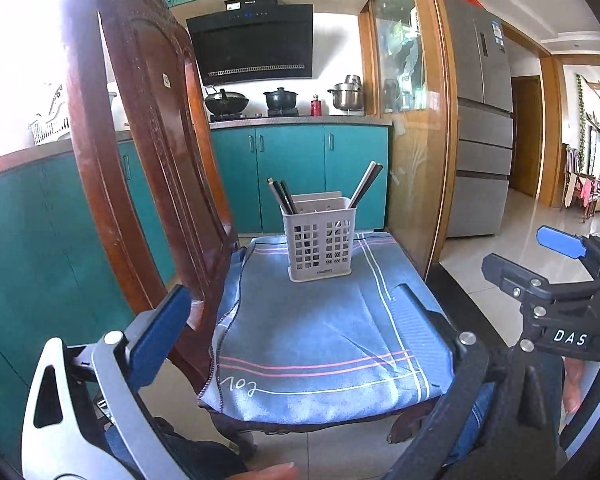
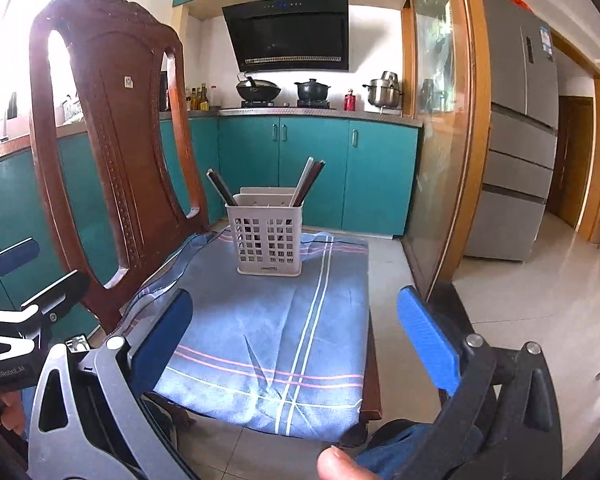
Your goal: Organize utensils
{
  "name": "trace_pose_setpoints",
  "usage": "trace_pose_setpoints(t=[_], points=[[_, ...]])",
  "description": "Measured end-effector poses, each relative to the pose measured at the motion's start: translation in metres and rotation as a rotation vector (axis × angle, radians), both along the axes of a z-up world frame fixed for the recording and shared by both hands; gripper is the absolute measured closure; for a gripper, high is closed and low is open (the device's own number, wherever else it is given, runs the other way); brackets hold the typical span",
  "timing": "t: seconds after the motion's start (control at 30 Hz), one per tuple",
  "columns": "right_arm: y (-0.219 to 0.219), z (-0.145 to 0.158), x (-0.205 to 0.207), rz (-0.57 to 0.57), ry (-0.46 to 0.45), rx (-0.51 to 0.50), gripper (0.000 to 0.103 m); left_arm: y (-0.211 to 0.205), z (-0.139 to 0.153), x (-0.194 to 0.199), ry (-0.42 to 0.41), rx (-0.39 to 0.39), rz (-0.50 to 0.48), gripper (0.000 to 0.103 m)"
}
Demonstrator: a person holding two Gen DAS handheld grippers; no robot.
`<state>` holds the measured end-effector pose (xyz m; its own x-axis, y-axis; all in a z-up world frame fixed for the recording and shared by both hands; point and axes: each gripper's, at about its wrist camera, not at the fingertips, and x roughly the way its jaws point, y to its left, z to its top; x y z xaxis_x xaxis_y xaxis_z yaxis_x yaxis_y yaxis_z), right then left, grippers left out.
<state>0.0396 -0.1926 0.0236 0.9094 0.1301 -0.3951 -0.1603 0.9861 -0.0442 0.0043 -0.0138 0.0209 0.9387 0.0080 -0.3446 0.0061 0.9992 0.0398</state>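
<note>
The left tongs (image 1: 296,320) stand wide open with nothing between their blue pads. The right tongs (image 2: 296,340) stand wide open too, and they hold nothing. Both point toward the pale grey plastic holder with square holes (image 2: 269,240), which sits well ahead of them.

The holder stands upright on a blue cloth with pink and white stripes (image 2: 260,340). The cloth covers the seat of a dark brown carved wooden chair (image 2: 112,120). The holder sits on the far part of the cloth, near the chair back.

Long dark chopsticks (image 2: 220,188) lean out of the holder's left corner. More dark and pale chopsticks (image 2: 308,180) lean out of its right corner.

I think the chopsticks are light, thin and stiff. They look smooth, so they may slip. A good place to pinch them is the top part that pokes above the holder's rim. The holder looks light, so it may tip or slide on the soft cloth if a stick is pulled sideways.
</note>
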Motion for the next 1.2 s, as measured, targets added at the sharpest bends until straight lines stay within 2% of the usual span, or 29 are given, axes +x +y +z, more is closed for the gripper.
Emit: trace_pose_setpoints(t=[0.3,1.2], points=[[0.002,0.002,-0.014,-0.010,-0.021,-0.007,0.003,0.004,0.008,-0.009,-0.030,0.001,-0.001,0.004],[0.003,0.001,-0.018,-0.008,-0.027,-0.001,0.003,-0.010,0.008,-0.010,-0.009,0.011,-0.019,0.003]])
